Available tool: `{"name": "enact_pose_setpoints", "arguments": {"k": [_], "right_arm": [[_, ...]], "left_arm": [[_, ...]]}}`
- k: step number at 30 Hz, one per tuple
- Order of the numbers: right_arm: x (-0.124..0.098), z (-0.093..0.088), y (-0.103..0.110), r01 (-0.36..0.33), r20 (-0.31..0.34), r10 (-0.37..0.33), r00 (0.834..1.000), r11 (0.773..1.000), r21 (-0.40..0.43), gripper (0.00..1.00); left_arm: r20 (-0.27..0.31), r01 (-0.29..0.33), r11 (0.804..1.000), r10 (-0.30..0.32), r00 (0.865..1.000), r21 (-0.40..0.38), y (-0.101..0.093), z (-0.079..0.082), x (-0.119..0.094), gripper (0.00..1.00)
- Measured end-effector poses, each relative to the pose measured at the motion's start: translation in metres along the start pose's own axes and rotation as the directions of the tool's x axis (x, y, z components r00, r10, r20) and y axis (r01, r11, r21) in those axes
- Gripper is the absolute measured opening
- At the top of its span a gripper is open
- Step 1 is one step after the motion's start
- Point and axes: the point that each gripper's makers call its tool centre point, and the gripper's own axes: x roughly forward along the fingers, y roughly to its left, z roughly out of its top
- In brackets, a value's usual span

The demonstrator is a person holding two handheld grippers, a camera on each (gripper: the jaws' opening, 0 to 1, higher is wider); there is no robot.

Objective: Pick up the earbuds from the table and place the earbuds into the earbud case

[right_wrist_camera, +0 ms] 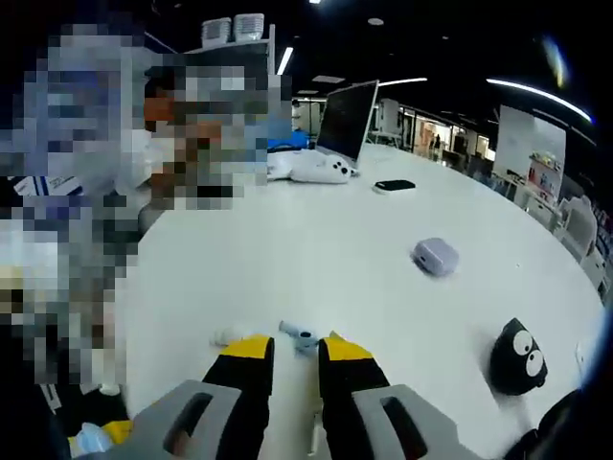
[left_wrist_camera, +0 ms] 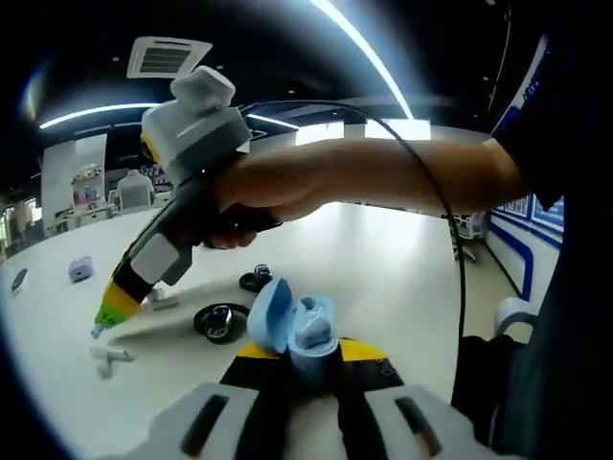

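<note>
In the left gripper view, the left gripper (left_wrist_camera: 311,359) has its black-and-yellow jaws clamped on the light blue earbud case (left_wrist_camera: 297,331), which stands with its lid swung open. Beyond the case, the right gripper (left_wrist_camera: 101,328) comes in held by a person's hand (left_wrist_camera: 259,196), its yellow tip pointing down at the white table (left_wrist_camera: 402,278). One white earbud (left_wrist_camera: 110,356) lies on the table just beside that tip, and a second small white piece (left_wrist_camera: 163,299) lies close behind it. Between the tip and the case sits a black round lens-like object (left_wrist_camera: 220,321), with a smaller black one (left_wrist_camera: 256,279) just past it. Farther out from the case rests a small pale purple case (left_wrist_camera: 80,269).

In the right gripper view, the right gripper (right_wrist_camera: 295,347) has its jaws nearly together, pinching a small light blue earbud (right_wrist_camera: 299,335) at the tips. A small white piece (right_wrist_camera: 227,336) lies on the table just beside the jaws. Well beyond the gripper lie the pale purple case (right_wrist_camera: 435,256), a black phone (right_wrist_camera: 395,185), a white plush toy (right_wrist_camera: 316,170) and a dark monitor (right_wrist_camera: 347,120). A black toy with round eyes (right_wrist_camera: 517,359) sits off to the gripper's side.
</note>
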Motion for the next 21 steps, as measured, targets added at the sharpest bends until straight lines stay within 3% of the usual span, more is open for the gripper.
{"name": "enact_pose_setpoints", "arguments": {"k": [14,18,21], "right_arm": [[-0.004,0.0,0.021,-0.027,0.021,0.027,0.999,1.0,-0.015,0.17],[-0.006,0.002,0.015,0.003,0.032,-0.002,0.999,0.999,-0.043,0.16],[-0.007,0.001,0.007,0.033,0.027,-0.03,0.999,0.993,-0.115,0.14]], "left_arm": [[0.001,-0.003,1.0,0.003,1.0,0.0,0.001,0.0,0.001,0.19],[0.001,-0.002,1.0,0.002,1.0,-0.001,0.001,0.0,0.001,0.19],[0.001,-0.002,1.0,0.002,1.0,-0.001,0.0,0.0,0.001,0.19]]}}
